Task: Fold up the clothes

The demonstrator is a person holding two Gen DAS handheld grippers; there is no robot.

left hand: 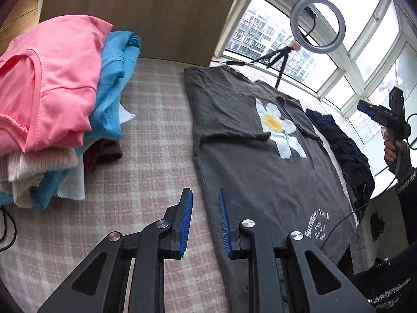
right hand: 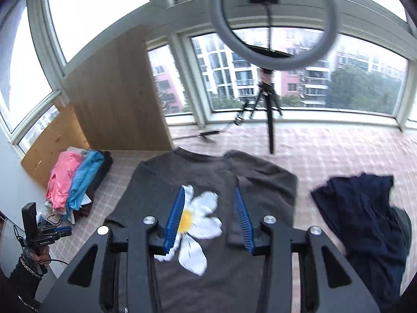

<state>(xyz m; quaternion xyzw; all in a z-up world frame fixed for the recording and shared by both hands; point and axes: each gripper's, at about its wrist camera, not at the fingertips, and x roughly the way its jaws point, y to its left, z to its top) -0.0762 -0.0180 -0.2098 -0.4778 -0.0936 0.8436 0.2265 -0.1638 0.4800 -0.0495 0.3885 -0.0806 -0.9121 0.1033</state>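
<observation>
A dark grey T-shirt (left hand: 260, 167) lies spread on a pink checked cloth (left hand: 146, 140), with a big white daisy (left hand: 280, 129) printed on it, yellow at the centre. Its sleeves are folded in over the body, so one folded edge covers part of the daisy. White lettering (left hand: 316, 224) sits near the hem, and the fabric is creased in places.

The left gripper (left hand: 206, 224) hangs above the T-shirt's side edge near the hem, its blue pads a narrow gap apart with nothing between them. The right gripper (right hand: 209, 220) is raised over the daisy, its jaws parted wider and also empty; that view is blurred.

To one side of the T-shirt, a stack of folded clothes (left hand: 54, 99) stands well apart, pink on top, blue and cream beneath. On the other side, just beside the T-shirt, a dark navy garment (right hand: 365, 221) lies crumpled. Beyond the T-shirt's collar a ring light (right hand: 273, 18) stands on a small tripod (right hand: 265, 104) before the windows.
</observation>
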